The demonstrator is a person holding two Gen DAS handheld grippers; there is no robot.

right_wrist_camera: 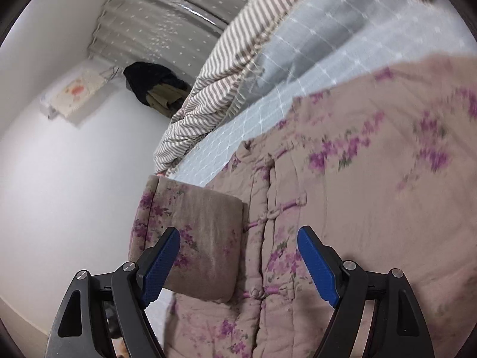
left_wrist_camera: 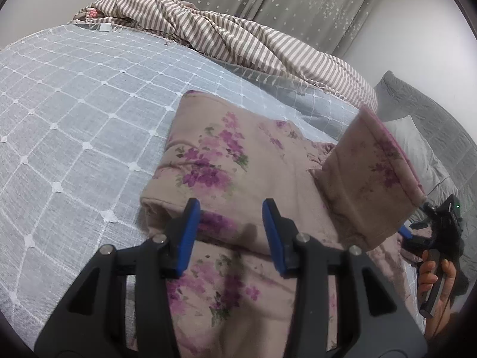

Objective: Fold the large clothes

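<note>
A padded beige jacket with purple flowers [left_wrist_camera: 226, 161] lies on the bed; its knot-button front shows in the right wrist view [right_wrist_camera: 357, 179]. One sleeve [left_wrist_camera: 366, 179] stands up folded over the body, also seen in the right wrist view [right_wrist_camera: 202, 238]. My left gripper [left_wrist_camera: 231, 232] is open, its jaws apart just above the jacket's folded left part. My right gripper [right_wrist_camera: 238, 259] is open, jaws wide, with the sleeve cuff between and just beyond them. It also appears at the right edge of the left wrist view [left_wrist_camera: 441, 226], held by a hand.
The bed has a light blue grid-pattern cover [left_wrist_camera: 74, 113]. A striped blanket [left_wrist_camera: 238, 38] is bunched along the far side. Grey pillows [left_wrist_camera: 417, 125] lie at the right. Starred curtains [left_wrist_camera: 298, 0] and white walls [right_wrist_camera: 59, 179] stand behind.
</note>
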